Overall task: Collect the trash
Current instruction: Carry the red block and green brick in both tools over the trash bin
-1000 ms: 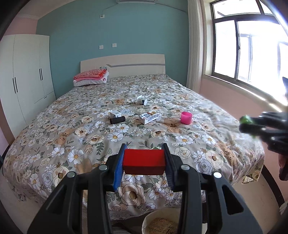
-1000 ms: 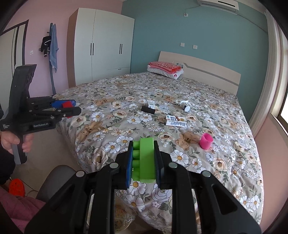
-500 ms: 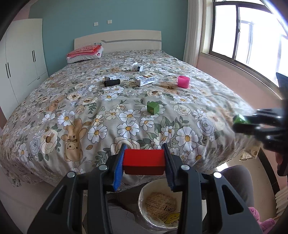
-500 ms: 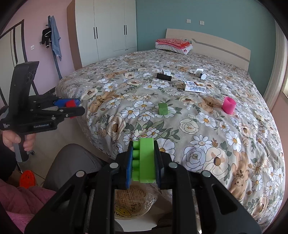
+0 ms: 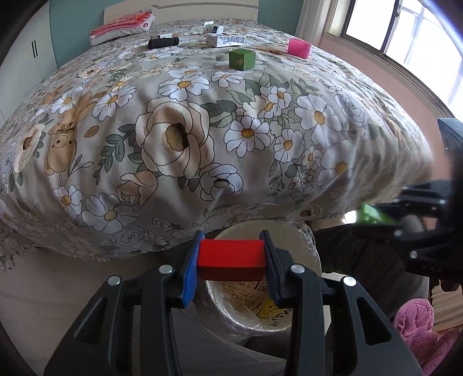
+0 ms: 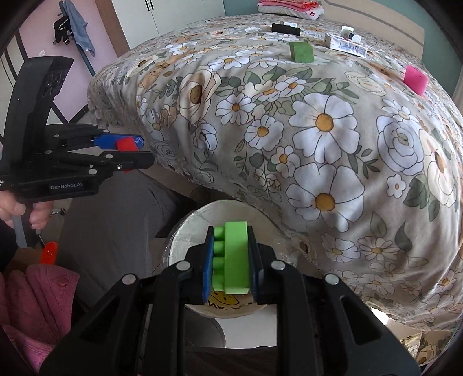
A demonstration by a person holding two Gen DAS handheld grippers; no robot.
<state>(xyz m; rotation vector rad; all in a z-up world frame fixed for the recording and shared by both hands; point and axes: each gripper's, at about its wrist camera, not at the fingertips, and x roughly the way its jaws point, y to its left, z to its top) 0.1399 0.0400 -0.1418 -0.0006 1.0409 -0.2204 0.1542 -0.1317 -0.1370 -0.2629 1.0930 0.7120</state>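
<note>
My left gripper [image 5: 231,260] is shut on a red block [image 5: 231,256], hanging over a round white bin [image 5: 309,248] lined with clear plastic at the foot of the bed. My right gripper [image 6: 230,261] is shut on a bright green studded brick [image 6: 233,257], above the same bin [image 6: 188,225]. In the right wrist view the left gripper [image 6: 127,150] with its red block [image 6: 125,143] shows at the left, held by a hand [image 6: 17,208]. On the floral bedspread [image 5: 188,130] lie a dark green cube [image 5: 241,58], a pink cup [image 5: 299,47], a black cylinder [image 5: 163,43], a white box [image 5: 225,39] and a small bottle [image 5: 212,27].
The bed fills the middle of both views and its front edge overhangs the bin. Folded pink cloth [image 5: 121,27] lies by the headboard. White wardrobes [image 6: 162,17] stand at the left wall, a window [image 5: 405,34] at the right. A person's grey trouser leg [image 6: 115,217] and pink garment [image 6: 34,303] sit beside the bin.
Both grippers have sunk and tilted downward, still holding their blocks. The room's walls have slid out of view, and the bed edge and the bin now fill the lower frame.
</note>
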